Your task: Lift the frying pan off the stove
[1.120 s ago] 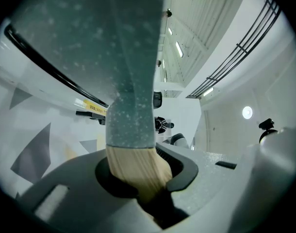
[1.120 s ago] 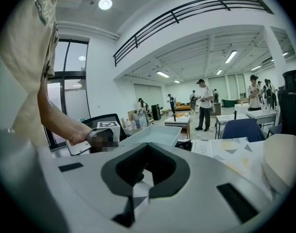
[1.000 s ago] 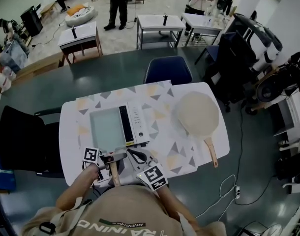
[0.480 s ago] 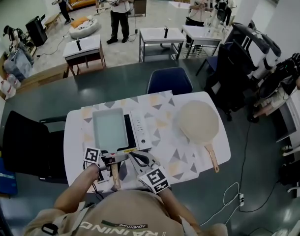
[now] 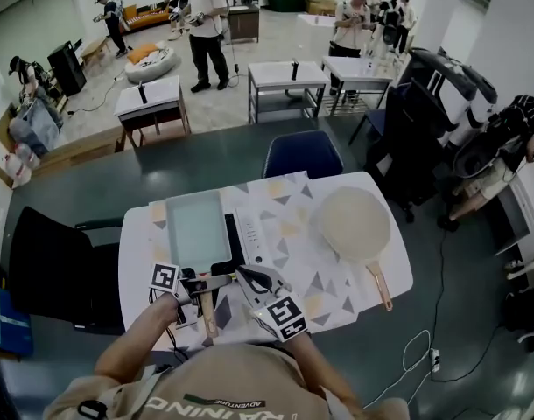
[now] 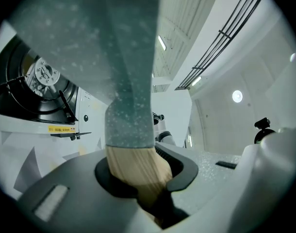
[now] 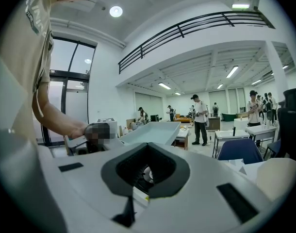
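A pale green rectangular frying pan [image 5: 197, 227] hangs above the white stove [image 5: 250, 233] on the table. Its wooden handle [image 5: 204, 309] runs back toward me, and my left gripper [image 5: 200, 285] is shut on it. In the left gripper view the handle [image 6: 133, 166] sits clamped between the jaws of the left gripper [image 6: 138, 176]. Above them is the pan's speckled underside [image 6: 104, 42], with the stove's black burner [image 6: 34, 89] below at left. My right gripper [image 5: 256, 280] hovers just right of the handle, shut and empty. In the right gripper view the pan [image 7: 153, 130] floats ahead.
A round beige pan [image 5: 354, 223] with a wooden handle lies on the right half of the patterned table [image 5: 293, 269]. A blue chair [image 5: 302, 154] stands behind the table and a black chair [image 5: 48, 269] at its left. People and small tables fill the far room.
The green pan has come up off the stove, and the black burner now shows under its near edge. Both grippers stay close together at the table's front.
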Demonstrator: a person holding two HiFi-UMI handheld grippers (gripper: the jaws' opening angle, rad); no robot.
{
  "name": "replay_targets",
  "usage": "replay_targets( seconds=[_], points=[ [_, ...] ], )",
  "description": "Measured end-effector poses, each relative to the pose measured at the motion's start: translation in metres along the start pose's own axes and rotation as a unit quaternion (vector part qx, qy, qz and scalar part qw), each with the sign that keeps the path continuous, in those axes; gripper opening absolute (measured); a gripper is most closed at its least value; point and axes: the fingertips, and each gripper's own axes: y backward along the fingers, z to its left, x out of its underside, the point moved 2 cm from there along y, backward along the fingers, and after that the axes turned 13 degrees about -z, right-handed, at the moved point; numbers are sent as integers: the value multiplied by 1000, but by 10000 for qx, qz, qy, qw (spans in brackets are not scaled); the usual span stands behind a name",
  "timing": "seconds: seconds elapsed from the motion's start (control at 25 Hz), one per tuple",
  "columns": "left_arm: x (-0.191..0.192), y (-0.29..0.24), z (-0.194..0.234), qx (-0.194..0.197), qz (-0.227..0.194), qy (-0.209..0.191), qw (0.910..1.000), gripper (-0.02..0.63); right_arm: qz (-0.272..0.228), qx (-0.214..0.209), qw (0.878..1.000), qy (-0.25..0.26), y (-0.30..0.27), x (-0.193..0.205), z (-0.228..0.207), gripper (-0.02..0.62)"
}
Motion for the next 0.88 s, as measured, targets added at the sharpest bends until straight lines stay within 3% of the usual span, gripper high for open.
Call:
replay_targets(
  seconds=[0.88],
  points=[
    [-19, -6, -26, 209, -9, 106, 9997, 80, -202, -46, 9995, 236, -14, -23, -11, 3]
  ],
)
